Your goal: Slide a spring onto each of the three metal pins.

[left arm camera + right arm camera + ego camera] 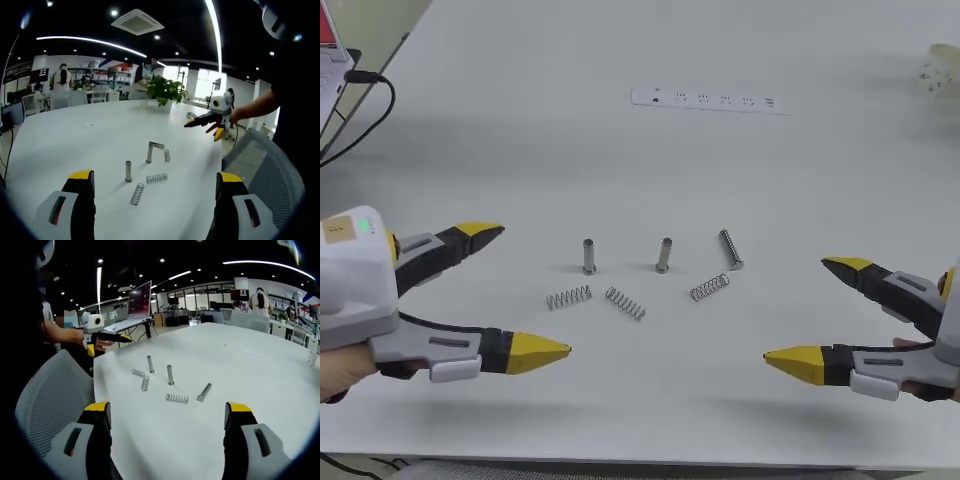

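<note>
- Head view is showing me holding the left gripper [534, 290] just left of the parts, its yellow-tipped jaws spread wide and gripping nothing, ready to reach in.
- I am holding the right gripper [795, 309] the same way on the opposite side, jaws wide apart and empty, so the work is sitting between both tools.
- Small silver metal pins are waiting in a row on the white tabletop [520, 150]. The left pin [589, 256] and the middle pin [664, 255] are standing upright, while the right pin [730, 250] is lying on its side.
- I am judging that the right pin needs standing up or holding before it can take a spring.
- Coiled steel wire springs are lying flat just in front of the pins: the left spring [568, 297], the middle spring [625, 303] and the right spring [709, 287]. None is touching a pin, so no pin is loaded yet.
- A white power strip [708, 99] is lying well behind the pins, and a black cable [370, 100] is trailing at the far left.
- Nothing is standing between my jaws and the springs, though I am expecting such light coils to roll.
</note>
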Demonstrator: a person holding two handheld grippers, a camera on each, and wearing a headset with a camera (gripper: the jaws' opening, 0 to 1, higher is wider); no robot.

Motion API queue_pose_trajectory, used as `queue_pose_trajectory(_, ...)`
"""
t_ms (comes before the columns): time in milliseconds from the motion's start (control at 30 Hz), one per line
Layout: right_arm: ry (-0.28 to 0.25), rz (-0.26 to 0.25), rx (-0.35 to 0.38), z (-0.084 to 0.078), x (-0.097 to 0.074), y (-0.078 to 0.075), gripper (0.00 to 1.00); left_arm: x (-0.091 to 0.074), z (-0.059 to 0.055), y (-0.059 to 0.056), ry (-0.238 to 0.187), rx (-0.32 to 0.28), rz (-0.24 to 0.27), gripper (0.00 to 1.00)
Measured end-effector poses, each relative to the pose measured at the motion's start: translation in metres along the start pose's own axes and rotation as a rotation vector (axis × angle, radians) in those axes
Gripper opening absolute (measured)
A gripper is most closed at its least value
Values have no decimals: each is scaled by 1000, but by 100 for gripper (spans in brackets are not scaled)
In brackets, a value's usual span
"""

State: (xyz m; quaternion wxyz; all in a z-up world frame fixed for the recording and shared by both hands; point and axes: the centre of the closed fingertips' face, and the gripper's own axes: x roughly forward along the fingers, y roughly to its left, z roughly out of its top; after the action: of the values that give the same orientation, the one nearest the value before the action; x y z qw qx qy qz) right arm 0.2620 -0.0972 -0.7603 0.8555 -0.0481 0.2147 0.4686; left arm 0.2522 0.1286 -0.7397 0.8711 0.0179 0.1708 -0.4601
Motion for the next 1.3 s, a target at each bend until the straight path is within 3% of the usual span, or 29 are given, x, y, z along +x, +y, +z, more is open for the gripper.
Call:
queue_pose_trajectory(667,-3,6,-2,13,7,-4,92,0,0,5,-3,-4,1,99)
queue_pose_trajectory(1300,63,2,-15,28,25,-25,76,0,0,5,-5,-11,6,99)
